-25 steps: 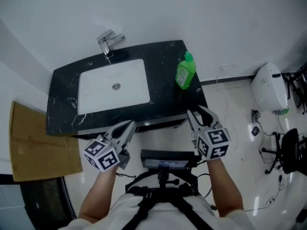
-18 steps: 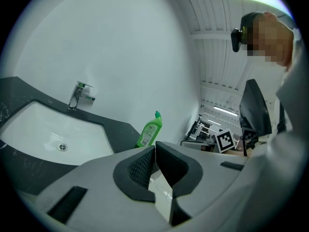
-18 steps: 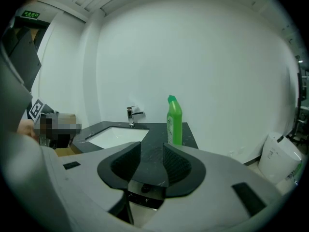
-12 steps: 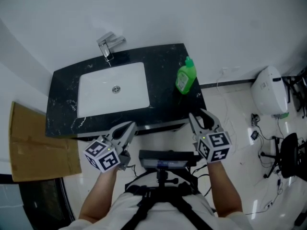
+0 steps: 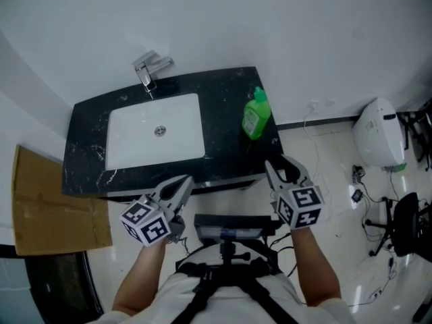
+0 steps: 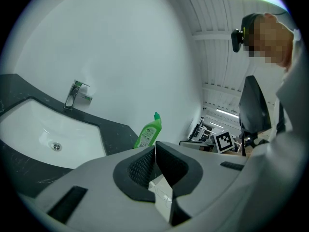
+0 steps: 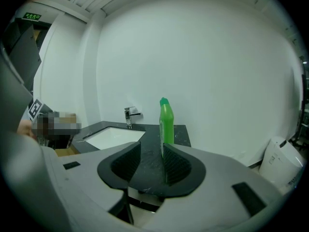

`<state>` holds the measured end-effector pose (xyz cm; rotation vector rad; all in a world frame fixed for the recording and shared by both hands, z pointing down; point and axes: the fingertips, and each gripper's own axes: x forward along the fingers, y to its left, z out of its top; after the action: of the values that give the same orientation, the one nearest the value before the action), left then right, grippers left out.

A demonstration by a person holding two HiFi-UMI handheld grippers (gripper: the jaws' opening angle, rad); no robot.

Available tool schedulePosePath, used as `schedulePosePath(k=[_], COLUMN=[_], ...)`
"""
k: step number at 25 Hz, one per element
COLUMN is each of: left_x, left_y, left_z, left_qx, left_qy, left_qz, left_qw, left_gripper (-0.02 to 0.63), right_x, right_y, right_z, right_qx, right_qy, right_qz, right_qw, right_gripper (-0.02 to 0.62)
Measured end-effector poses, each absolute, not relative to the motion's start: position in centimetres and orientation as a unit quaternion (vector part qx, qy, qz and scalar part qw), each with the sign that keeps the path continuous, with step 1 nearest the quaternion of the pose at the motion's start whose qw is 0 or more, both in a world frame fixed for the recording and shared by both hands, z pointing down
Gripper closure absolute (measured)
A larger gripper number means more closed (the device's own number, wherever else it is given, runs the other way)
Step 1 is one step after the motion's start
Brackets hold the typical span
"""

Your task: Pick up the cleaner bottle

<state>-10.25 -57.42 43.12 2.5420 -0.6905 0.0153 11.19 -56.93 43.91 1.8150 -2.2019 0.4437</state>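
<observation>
Both forearms reach forward from the body, each holding its tool short of the black surface. The left gripper has its fingers clenched together on nothing. The right gripper keeps its fingers released, with an empty gap between them. Beyond the right fingers, apart from them and in line with the right-hand one, the green cleaner bottle stands upright on the surface. Ahead of the left fingers lies the white sink, with the faucet behind it.
</observation>
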Motion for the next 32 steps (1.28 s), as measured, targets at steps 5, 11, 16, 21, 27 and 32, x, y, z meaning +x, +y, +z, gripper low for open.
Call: schedulePosePath(k=[5,11,16,21,27,32], left_x=[-9.9,-9.7,-9.8,-9.9,-10.0,-10.1], left_y=[-57.8,-58.2,-58.5,-58.6,-58.3,-58.3], left_z=[43.2,43.6,43.5,43.4,43.4,43.3], left_qx=[0.933,0.931,0.931,0.929,0.928,0.927], left_qy=[-0.257,-0.259,-0.262,-0.268,-0.273,-0.277], left_qz=[0.005,0.008,0.007,0.007,0.008,0.01], left_qw=[0.253,0.256,0.255,0.255,0.253,0.252], left_gripper=[0.607,0.607,0.607,0.607,0.607,0.607], right_x=[11.3,11.1,11.3,11.9,12.3,12.5], right_y=[-58.1,-60.0,-61.2,-62.2,-63.3,-64.0], right_z=[44.0,44.5,45.2,46.2,48.8,50.3], right_qx=[0.621,0.618,0.617,0.621,0.617,0.613], right_qy=[-0.758,-0.76,-0.76,-0.754,-0.75,-0.747], right_qz=[0.15,0.144,0.145,0.142,0.15,0.156], right_qw=[0.129,0.138,0.145,0.162,0.188,0.202], right_gripper=[0.445,0.445,0.445,0.444,0.431,0.423])
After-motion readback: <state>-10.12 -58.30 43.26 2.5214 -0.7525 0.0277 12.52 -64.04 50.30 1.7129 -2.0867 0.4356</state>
